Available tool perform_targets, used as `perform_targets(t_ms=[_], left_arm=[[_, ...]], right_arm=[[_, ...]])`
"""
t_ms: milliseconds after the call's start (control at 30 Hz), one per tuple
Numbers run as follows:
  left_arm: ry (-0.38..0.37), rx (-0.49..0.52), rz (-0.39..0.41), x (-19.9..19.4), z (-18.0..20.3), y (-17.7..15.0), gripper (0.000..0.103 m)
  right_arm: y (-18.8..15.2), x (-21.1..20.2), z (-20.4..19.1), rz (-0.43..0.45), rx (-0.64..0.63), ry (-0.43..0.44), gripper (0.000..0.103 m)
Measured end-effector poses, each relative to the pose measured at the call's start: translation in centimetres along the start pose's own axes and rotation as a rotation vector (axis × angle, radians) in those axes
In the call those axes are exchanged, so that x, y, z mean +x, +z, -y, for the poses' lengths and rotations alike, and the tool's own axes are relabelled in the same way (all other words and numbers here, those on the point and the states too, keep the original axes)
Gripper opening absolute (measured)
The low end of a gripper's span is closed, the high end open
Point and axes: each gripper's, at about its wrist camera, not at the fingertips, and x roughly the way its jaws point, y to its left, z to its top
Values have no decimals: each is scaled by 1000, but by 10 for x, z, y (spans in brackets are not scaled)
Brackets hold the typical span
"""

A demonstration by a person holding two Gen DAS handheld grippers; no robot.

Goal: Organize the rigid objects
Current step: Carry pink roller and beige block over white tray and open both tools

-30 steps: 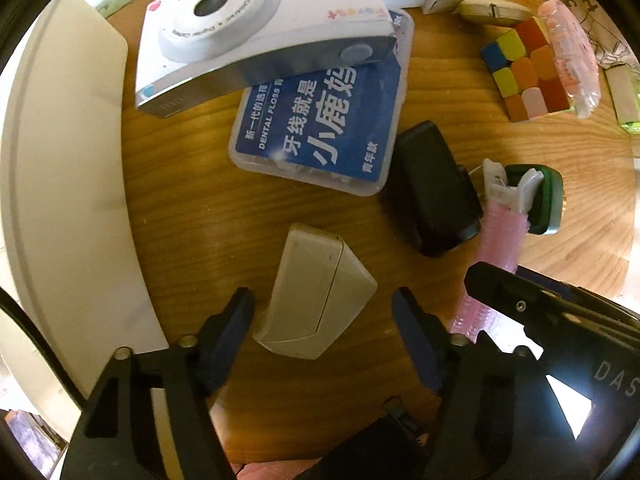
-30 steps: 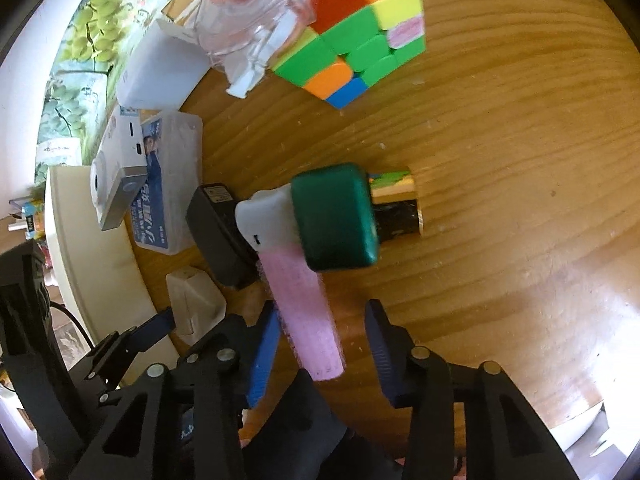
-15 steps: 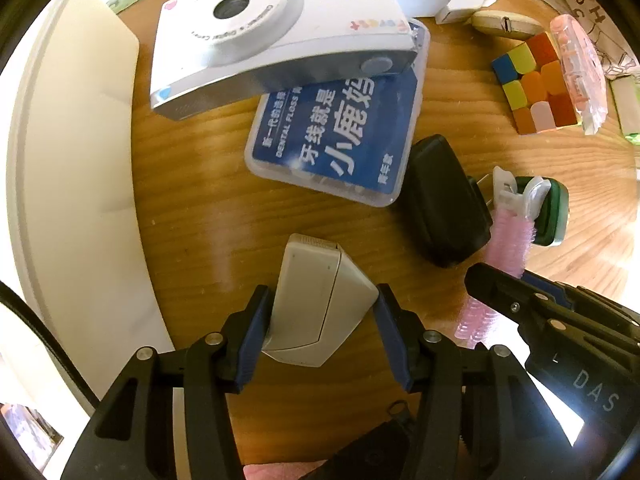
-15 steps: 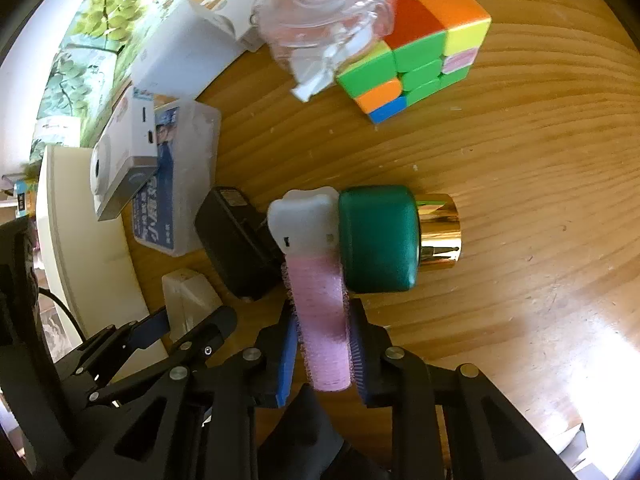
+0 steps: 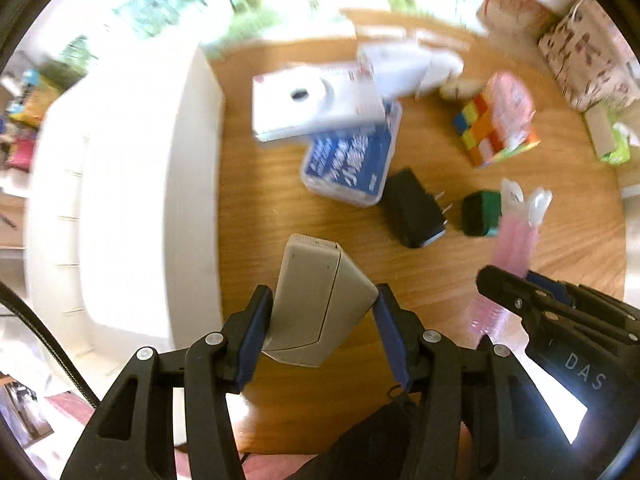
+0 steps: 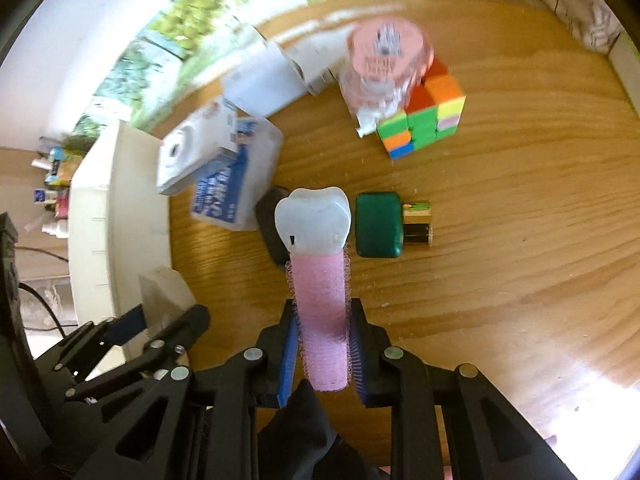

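Observation:
My left gripper (image 5: 320, 320) is shut on a beige wedge-shaped plastic box (image 5: 316, 300) and holds it above the wooden table (image 5: 280, 224). My right gripper (image 6: 322, 344) is shut on a pink hair roller (image 6: 322, 312) with a white clip end (image 6: 312, 220), lifted off the table. The roller also shows in the left wrist view (image 5: 508, 256). The beige box shows at the left of the right wrist view (image 6: 164, 292).
On the table lie a white camera (image 5: 312, 104) on a blue dental floss box (image 5: 352, 164), a black charger (image 5: 412, 212), a green-capped gold bottle (image 6: 380, 230), a colour cube (image 6: 424, 120) under a pink-lidded jar (image 6: 384, 64). A white tray (image 5: 120, 184) stands left.
Both grippers have closed on their objects and lifted them off the table. The views have pulled back and up from the table.

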Motion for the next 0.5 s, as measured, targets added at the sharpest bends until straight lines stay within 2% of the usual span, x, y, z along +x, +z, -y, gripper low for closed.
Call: perform_targets(t_ms=[100, 300, 333, 500], left_arm=[[9, -20, 125, -35, -1, -16, 56], [-1, -49, 309, -76, -5, -44, 56], [-2, -54, 328, -73, 5, -49, 56], [-33, -97, 394, -77, 7, -64, 55]], right_arm=[[-16, -23, -7, 73, -49, -10, 24], [-52, -66, -10, 221, -116, 2, 24], [-56, -72, -13, 248, -130, 6, 24], [-82, -100, -30, 362, -244, 29, 23]])
